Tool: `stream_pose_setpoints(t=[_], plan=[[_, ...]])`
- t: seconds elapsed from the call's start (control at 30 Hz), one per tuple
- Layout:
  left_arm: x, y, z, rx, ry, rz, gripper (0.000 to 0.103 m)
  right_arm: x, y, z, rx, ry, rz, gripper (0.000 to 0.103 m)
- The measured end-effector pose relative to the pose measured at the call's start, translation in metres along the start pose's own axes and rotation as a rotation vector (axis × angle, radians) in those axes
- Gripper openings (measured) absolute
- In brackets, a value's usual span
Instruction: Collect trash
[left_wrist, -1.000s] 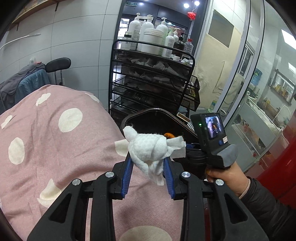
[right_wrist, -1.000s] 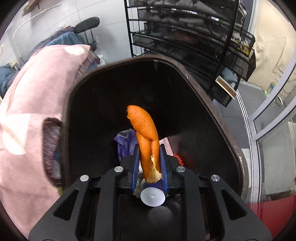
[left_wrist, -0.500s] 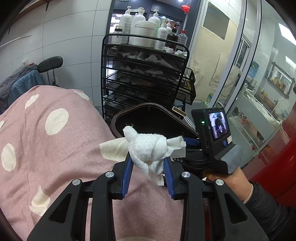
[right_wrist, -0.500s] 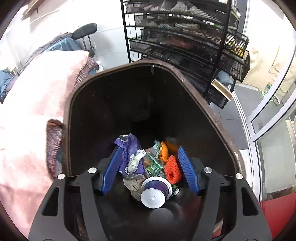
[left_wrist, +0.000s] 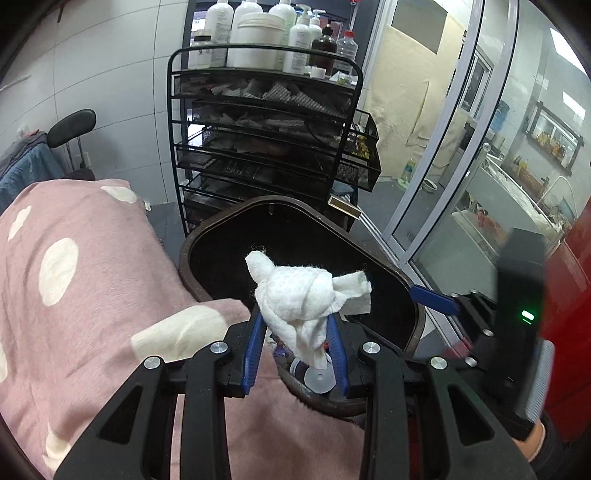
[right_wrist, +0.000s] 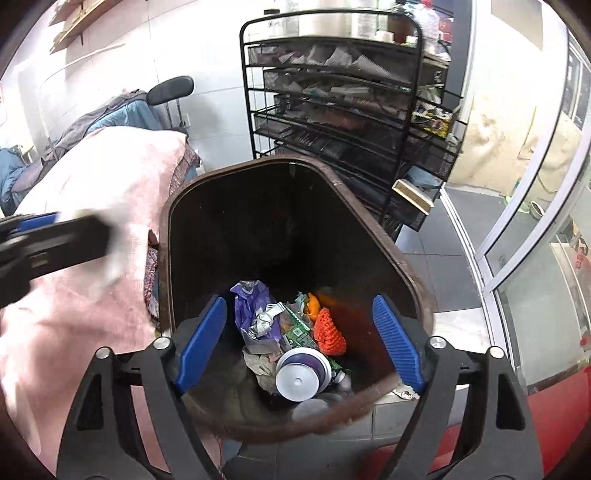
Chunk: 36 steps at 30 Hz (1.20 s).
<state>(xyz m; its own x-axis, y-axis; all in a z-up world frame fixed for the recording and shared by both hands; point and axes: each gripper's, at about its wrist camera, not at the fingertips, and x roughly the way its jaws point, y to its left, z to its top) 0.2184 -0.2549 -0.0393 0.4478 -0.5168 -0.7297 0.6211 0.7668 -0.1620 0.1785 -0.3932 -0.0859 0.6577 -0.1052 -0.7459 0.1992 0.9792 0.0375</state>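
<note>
My left gripper (left_wrist: 295, 343) is shut on a crumpled white tissue (left_wrist: 303, 295) and holds it over the near rim of the dark brown trash bin (left_wrist: 207, 236). My right gripper (right_wrist: 299, 343) is open and empty, just above the bin's (right_wrist: 369, 229) near side. Inside the bin lie an orange peel (right_wrist: 313, 303), a purple bag (right_wrist: 249, 301), an orange net (right_wrist: 330, 332) and a white-capped container (right_wrist: 300, 376). The left gripper shows blurred at the left edge of the right wrist view (right_wrist: 55, 243). The right gripper shows at the right of the left wrist view (left_wrist: 436, 299).
A pink polka-dot blanket (left_wrist: 74, 280) covers the bed left of the bin. A black wire rack (left_wrist: 266, 147) with bottles on top stands behind the bin. Glass doors (left_wrist: 461, 166) lie to the right. A red surface (left_wrist: 569, 295) is at the far right.
My right gripper opened and dropped the orange peel into the bin, then drew back a little. My left gripper carried the tissue rightwards to the bin's rim.
</note>
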Motion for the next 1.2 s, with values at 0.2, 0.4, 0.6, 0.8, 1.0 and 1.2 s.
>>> stream_pose_setpoints(t=[0.2,0.4,0.6,0.8,1.0,1.2], plan=[[0.026,-0.006,0.006,0.024,0.054,0.002,0.032,-0.017,-0.008,-0.009,0.01,-0.016,-0.022,0.084],[0.046,-0.012,0.011,0.04,0.102,-0.003,0.034,-0.03,-0.015,-0.018,0.027,-0.027,-0.025,0.084],[0.062,-0.017,0.016,0.035,0.144,-0.017,0.046,-0.037,-0.019,-0.027,0.041,-0.024,-0.022,0.086],[0.062,-0.018,0.017,0.031,0.133,-0.011,0.085,-0.042,-0.019,-0.031,0.037,-0.019,-0.013,0.087],[0.055,-0.016,0.018,0.034,0.104,-0.011,0.091,-0.046,-0.018,-0.033,0.038,-0.029,-0.007,0.089],[0.032,-0.019,0.017,0.082,0.036,0.027,0.095,-0.049,-0.014,-0.032,0.026,-0.035,-0.011,0.091]])
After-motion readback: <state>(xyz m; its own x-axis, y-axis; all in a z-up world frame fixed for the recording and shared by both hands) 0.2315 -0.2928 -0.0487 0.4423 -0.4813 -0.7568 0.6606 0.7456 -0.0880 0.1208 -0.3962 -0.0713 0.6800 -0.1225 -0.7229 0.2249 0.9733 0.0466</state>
